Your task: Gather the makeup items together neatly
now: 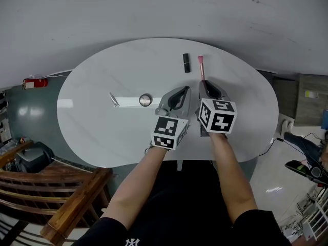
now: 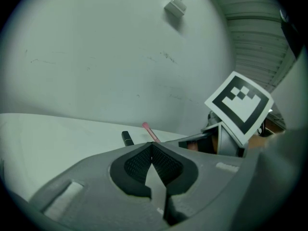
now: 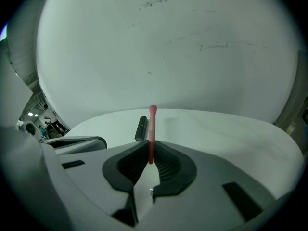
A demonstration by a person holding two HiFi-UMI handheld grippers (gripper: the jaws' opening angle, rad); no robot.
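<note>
Nearest to the camera, the person's dark shirt carries a small white emblem at its lower edge, too small to read for sure. Each gripper's cube shows only black-and-white square markers, no words. Above the near half of the white oval table (image 1: 102,132), the left gripper (image 1: 180,94) has its jaws closed together with nothing between them (image 2: 152,146). Just to its right, the right gripper (image 1: 203,83) is clamped on the lower end of a slim pink makeup brush (image 3: 152,129), which points away toward the far edge. Whether the brush rests on the table or is lifted cannot be told. A black lipstick tube (image 1: 186,62) lies just beside the brush head, on its left. A round compact (image 1: 145,100) and a small silver tube (image 1: 114,99) lie further left, well apart from this pair. The step in hand seems to be bringing the brush next to the lipstick. The next move probably calls for laying it down parallel to the tube, then fetching the compact and the silver tube. No brand or label is readable on any item.
</note>
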